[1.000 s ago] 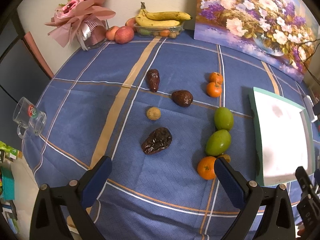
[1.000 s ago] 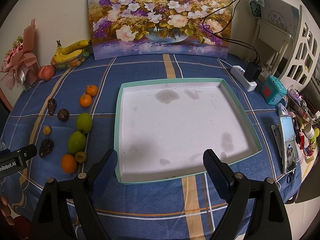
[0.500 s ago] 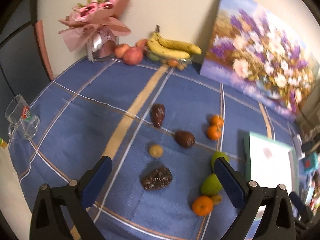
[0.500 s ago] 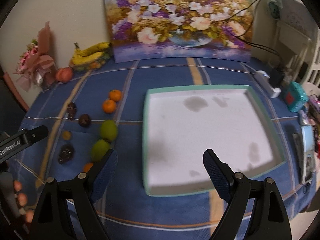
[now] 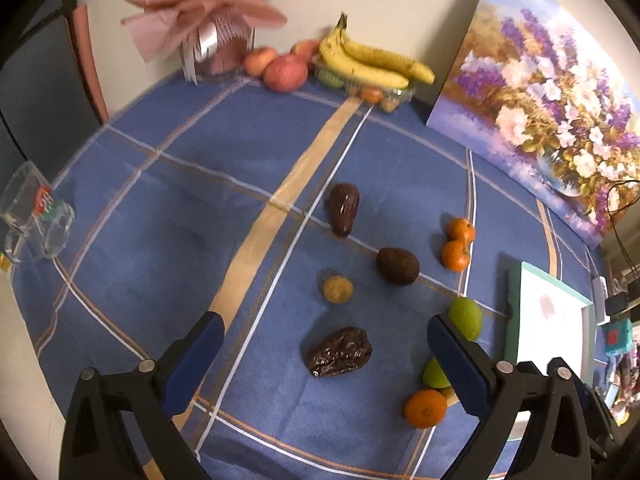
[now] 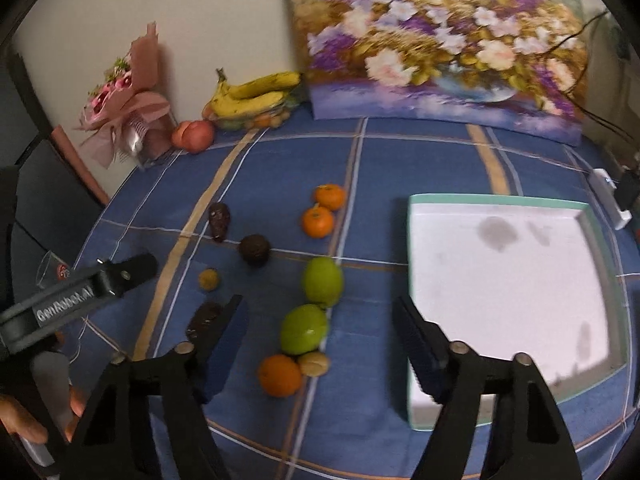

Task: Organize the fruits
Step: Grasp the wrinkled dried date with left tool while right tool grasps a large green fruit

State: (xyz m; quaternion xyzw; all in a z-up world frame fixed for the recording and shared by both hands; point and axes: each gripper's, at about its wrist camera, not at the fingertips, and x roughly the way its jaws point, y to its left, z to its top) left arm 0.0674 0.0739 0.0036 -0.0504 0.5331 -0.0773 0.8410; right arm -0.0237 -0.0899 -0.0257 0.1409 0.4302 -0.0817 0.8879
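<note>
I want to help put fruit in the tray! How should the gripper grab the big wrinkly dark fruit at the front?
Probably from above, pinching the wrinkled dark fruit across its narrow middle. It lies flat and long on the cloth, so the short sides best fit the open left gripper.

Both wrist views overlook scattered fruit [image 5: 340,354]

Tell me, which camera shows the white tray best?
The right wrist view: the white tray shows nearly whole, green rim and stained floor, with one corner behind a claw finger. The left wrist view catches only a narrow slice of it at the right edge.
</note>
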